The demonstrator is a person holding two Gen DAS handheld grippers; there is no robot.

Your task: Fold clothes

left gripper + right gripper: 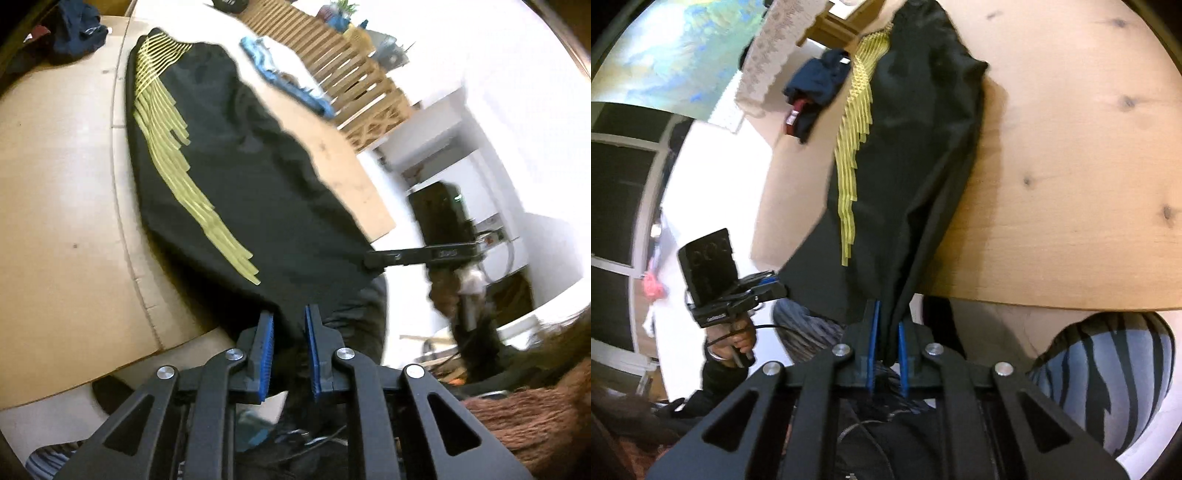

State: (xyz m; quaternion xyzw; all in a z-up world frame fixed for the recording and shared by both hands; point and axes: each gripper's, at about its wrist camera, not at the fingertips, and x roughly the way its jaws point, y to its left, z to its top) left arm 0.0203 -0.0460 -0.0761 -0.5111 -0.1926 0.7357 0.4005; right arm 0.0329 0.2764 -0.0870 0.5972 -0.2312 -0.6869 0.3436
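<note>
A black garment (pixel 240 177) with a yellow striped print (pixel 173 147) lies stretched lengthwise on the wooden table (pixel 55 192). Its near end hangs over the table's edge. My left gripper (pixel 289 326) is shut on the near hem, with black cloth between the blue pads (pixel 266 332). To the right, my right gripper (pixel 373 260) holds the same hem. In the right wrist view the garment (pixel 916 155) runs away from me, and my right gripper (pixel 886 332) is shut on a bunched edge of it. My left gripper (pixel 772 288), held in a hand (pixel 738 339), grips the other corner.
A pile of navy clothes (pixel 74 33) lies at the table's far corner (pixel 816 85). A blue cloth (pixel 284 77) lies beside a wooden slatted rack (pixel 343 70). A blue and black striped fabric (pixel 1108 376) sits below the table edge (pixel 1052 304).
</note>
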